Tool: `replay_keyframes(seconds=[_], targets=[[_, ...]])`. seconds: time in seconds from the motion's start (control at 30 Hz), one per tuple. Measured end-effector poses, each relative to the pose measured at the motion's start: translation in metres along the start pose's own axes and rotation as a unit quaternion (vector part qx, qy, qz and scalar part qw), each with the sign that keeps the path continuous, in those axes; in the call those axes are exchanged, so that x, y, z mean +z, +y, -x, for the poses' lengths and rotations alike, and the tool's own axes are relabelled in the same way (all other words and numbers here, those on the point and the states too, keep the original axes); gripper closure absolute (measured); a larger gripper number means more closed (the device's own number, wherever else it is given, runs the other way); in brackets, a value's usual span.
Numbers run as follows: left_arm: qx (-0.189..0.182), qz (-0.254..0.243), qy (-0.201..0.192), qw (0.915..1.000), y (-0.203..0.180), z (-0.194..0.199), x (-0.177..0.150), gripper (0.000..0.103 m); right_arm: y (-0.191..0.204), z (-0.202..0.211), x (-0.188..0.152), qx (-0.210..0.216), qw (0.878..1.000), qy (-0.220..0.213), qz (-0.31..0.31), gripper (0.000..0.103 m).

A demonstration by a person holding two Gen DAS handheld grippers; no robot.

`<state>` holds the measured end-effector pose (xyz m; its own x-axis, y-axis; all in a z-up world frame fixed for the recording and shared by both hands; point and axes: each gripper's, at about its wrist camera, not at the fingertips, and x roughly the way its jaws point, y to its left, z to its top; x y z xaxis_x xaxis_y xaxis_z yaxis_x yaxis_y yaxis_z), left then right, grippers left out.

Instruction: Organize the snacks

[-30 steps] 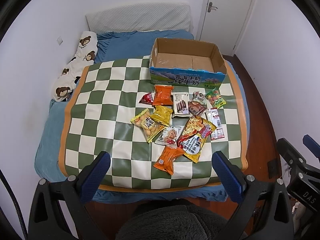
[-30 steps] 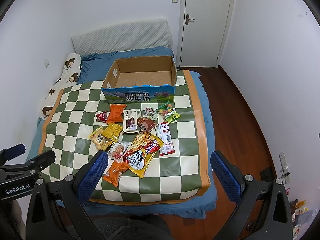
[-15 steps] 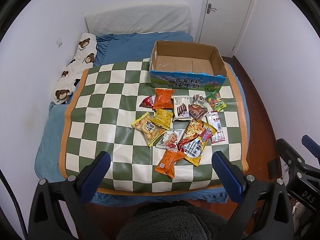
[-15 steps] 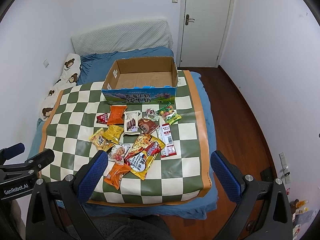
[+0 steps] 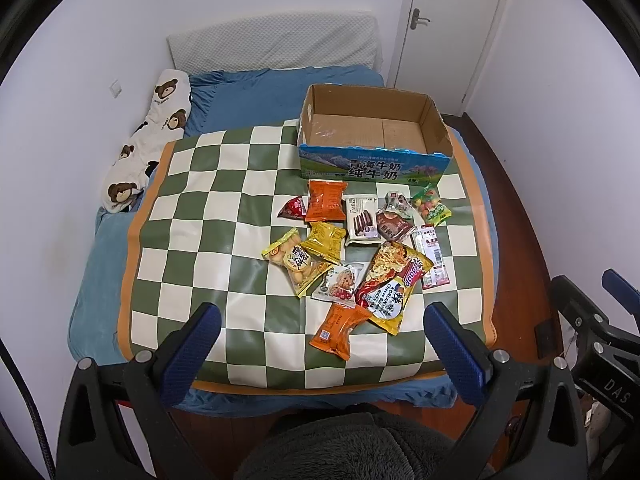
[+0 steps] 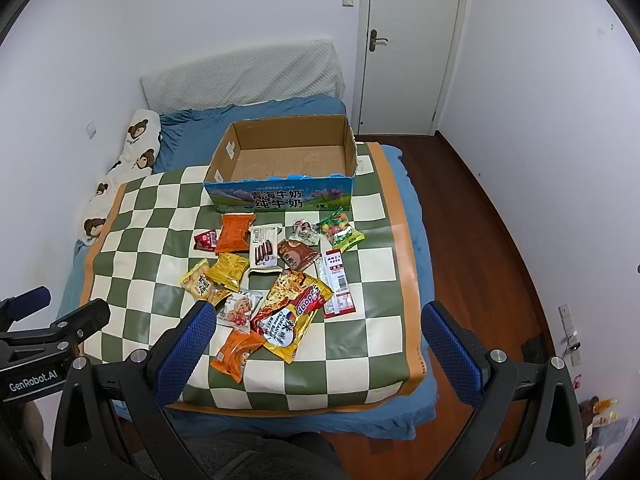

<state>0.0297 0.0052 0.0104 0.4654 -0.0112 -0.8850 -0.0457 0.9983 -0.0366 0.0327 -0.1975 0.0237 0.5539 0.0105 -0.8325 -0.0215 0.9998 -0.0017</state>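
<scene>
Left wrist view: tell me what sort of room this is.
Most likely a bedroom. A bed with blue sheets stands against the wall, a bear-print pillow lies along its side, and a closed door is in the corner.

You see a green-and-cream checked mat (image 5: 208, 216) edged orange. At its twelve o'clock, the box (image 5: 372, 166) is blue-fronted, brown inside.

White walls (image 6: 200, 20), white door (image 6: 412, 40), wooden floor (image 6: 480, 240), blue-sheeted bed (image 5: 260, 96).

Even indoor light, sharp, fisheye-warped edges
</scene>
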Motion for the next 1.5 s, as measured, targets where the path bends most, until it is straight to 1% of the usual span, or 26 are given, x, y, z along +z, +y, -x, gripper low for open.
replay_keyframes(seconds=[0.8, 0.97, 1.23, 1.4, 1.5], targets=[[-0.004, -0.001, -0.004, 1.0000, -0.001, -0.002, 0.003, 0.000, -0.001, 0.002, 0.001, 0.001, 1.000, -0.008, -0.003, 0.000], [-0.004, 0.000, -0.006, 1.0000, -0.003, -0.003, 0.006, 0.000, -0.005, 0.011, 0.004, 0.001, 1.000, -0.015, -0.006, 0.000], [-0.005, 0.000, -0.007, 1.0000, -0.002, -0.001, 0.004, 0.000, -0.004, 0.013, 0.003, 0.001, 1.000, -0.016, -0.006, 0.000], [-0.005, 0.001, -0.009, 0.9999, -0.002, -0.001, 0.004, 0.000, -0.005, 0.010, 0.005, 0.008, 1.000, -0.008, -0.015, 0.000], [0.006, 0.021, -0.010, 0.9997, 0.001, -0.008, 0.014, 0.000, -0.010, -0.003, 0.004, 0.012, 0.999, 0.002, -0.032, 0.000]])
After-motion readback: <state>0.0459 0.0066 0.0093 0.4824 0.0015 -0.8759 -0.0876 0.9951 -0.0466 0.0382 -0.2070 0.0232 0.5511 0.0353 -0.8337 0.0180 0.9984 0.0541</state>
